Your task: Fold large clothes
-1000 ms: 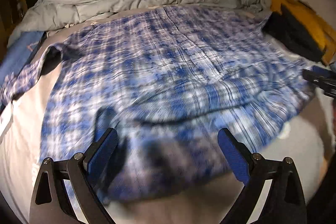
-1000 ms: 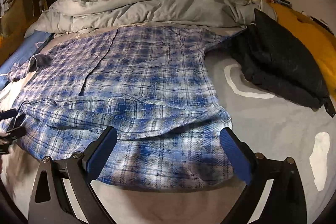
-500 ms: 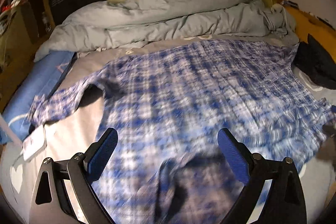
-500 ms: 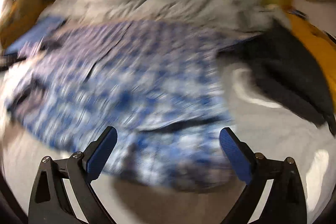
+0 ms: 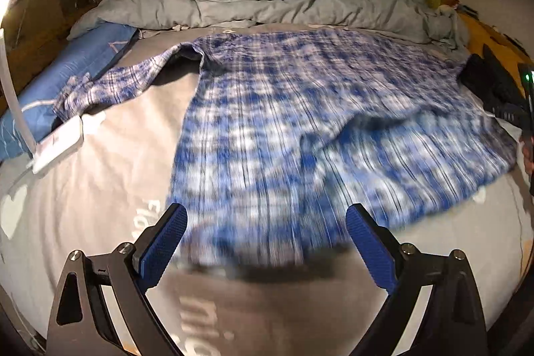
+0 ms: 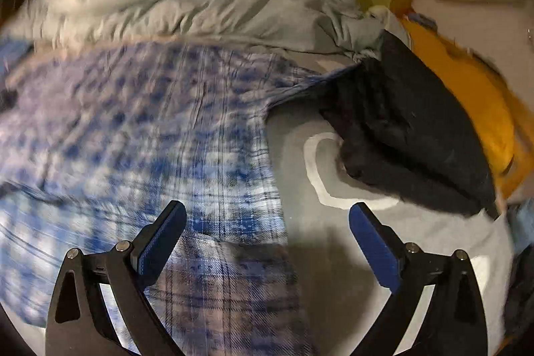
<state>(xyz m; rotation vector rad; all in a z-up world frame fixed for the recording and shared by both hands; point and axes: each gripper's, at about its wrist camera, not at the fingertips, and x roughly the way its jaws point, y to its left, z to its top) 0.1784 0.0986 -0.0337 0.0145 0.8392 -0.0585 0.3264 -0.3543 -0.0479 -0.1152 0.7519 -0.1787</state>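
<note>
Both the left tool [image 5: 263,242] and right tool [image 6: 267,242] hover released over the shirt [image 5: 300,122], which lies spread on the bed [image 5: 100,189] near its front edge, so the next move likely calls for gripping the hem.

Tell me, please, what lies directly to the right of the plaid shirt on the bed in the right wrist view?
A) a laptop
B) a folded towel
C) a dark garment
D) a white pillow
C: in the right wrist view a dark garment lies on the grey sheet just right of the blue plaid shirt, its far end meeting the shirt's right sleeve.
</note>
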